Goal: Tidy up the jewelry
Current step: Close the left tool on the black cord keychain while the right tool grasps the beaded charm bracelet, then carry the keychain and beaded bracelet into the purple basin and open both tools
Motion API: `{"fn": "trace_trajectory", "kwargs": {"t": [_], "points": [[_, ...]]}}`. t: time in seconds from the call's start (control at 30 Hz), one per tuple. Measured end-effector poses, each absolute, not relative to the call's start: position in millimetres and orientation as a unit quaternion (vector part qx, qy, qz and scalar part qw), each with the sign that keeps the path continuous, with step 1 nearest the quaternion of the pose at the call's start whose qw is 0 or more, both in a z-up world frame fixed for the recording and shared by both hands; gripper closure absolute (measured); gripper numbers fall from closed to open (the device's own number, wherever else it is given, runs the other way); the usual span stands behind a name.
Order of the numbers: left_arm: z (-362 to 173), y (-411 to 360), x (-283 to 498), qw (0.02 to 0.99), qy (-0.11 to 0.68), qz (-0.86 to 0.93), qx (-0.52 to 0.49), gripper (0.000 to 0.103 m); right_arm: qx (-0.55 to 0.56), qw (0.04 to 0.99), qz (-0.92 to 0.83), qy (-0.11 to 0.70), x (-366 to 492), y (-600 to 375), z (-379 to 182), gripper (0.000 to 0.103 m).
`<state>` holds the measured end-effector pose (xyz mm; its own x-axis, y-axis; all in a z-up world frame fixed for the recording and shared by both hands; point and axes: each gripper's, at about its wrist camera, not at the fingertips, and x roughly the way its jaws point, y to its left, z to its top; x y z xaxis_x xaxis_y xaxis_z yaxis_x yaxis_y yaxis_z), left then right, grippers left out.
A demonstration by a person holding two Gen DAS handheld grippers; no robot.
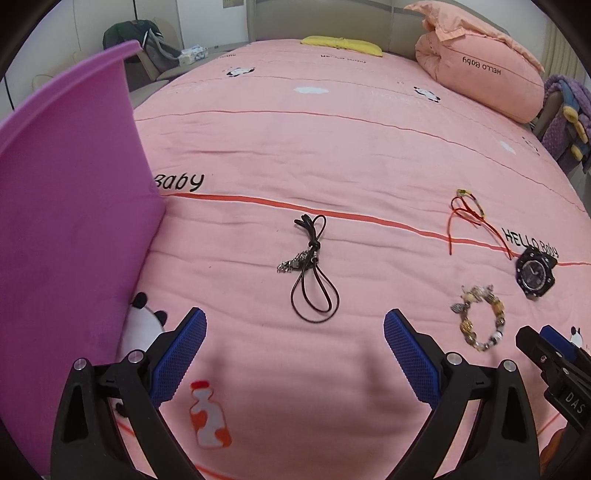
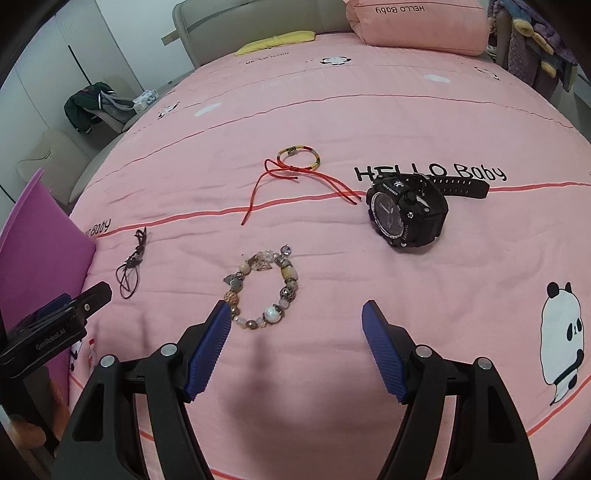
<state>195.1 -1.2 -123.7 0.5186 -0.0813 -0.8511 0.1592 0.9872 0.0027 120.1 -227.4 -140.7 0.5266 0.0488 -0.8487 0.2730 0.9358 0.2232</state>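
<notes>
Left gripper [image 1: 295, 325], right gripper [image 2: 295, 317]: fingers spread, empty, over pink printed quilted bedsheet [image 1: 332, 147]; purple plastic bin [image 1: 70, 206] left; beige padded headboard [image 1: 325, 26] far.

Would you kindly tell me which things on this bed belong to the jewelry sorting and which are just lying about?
For the job:
black cord necklace
beaded bracelet
red string bracelet
black watch
purple box, probably the container

Lying about:
folded pink quilt
yellow pillow
clothes on the chair
</notes>
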Motion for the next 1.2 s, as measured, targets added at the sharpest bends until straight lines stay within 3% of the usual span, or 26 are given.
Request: {"fn": "trace_trajectory", "kwargs": {"t": [0.5, 0.6, 0.73, 0.8, 0.93, 1.03, 1.07, 1.2], "points": [[-167, -8, 231, 0.861, 0.503, -0.059, 0.047, 0.008, 0.11, 0.857, -0.083, 0.497, 152, -224, -175, 0.034], [-172, -9, 234, 0.864, 0.498, -0.059, 0.042, 0.008, 0.095, 0.859, -0.087, 0.495, 153, -219, -179, 0.038], [-176, -12, 237, 0.868, 0.49, -0.063, 0.045, 0.011, 0.078, 0.862, -0.084, 0.494, 155, -213, -180, 0.056], [-175, -12, 235, 0.869, 0.487, -0.076, 0.035, 0.021, 0.057, 0.863, -0.079, 0.495, 155, -204, -180, 0.063], [-173, -11, 233, 0.871, 0.484, -0.077, 0.036, 0.052, 0.033, 0.862, -0.075, 0.501, 158, -196, -181, 0.076], [-169, -13, 233, 0.869, 0.486, -0.079, 0.041, 0.085, 0.052, 0.86, -0.07, 0.503, 159, -201, -179, 0.092], [-168, -13, 233, 0.867, 0.491, -0.081, 0.037, 0.098, 0.06, 0.859, -0.068, 0.503, 157, -204, -178, 0.092], [-162, -8, 231, 0.863, 0.498, -0.079, 0.017, 0.099, 0.094, 0.86, -0.056, 0.499, 154, -214, -172, 0.094]]}}
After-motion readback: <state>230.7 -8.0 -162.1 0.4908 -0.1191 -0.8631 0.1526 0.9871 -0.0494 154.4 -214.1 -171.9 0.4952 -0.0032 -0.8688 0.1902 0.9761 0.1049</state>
